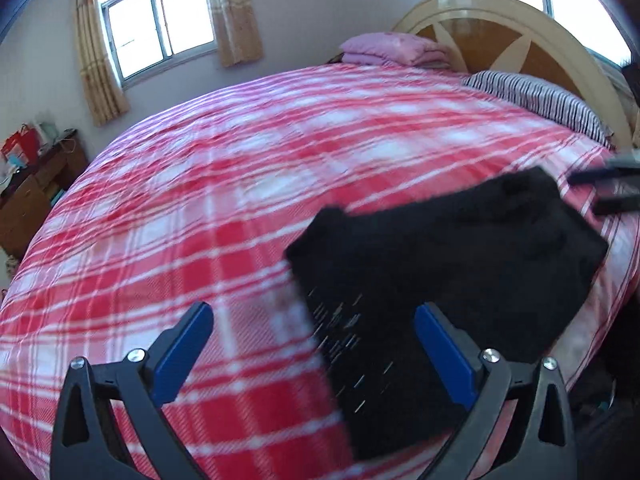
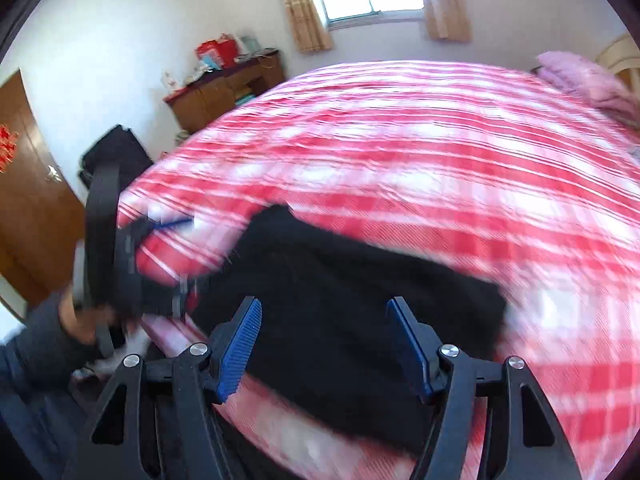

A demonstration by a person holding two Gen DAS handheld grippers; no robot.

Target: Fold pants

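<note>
Black pants lie folded on the plaid bedspread (left claw, right claw gaping, empty).

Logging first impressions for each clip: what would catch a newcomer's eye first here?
The red-and-white plaid bedspread fills both views. On it, near the bed's front edge, lies a compact black bundle, the folded pants. Both tools, left and right, are open and grip nothing.
</note>
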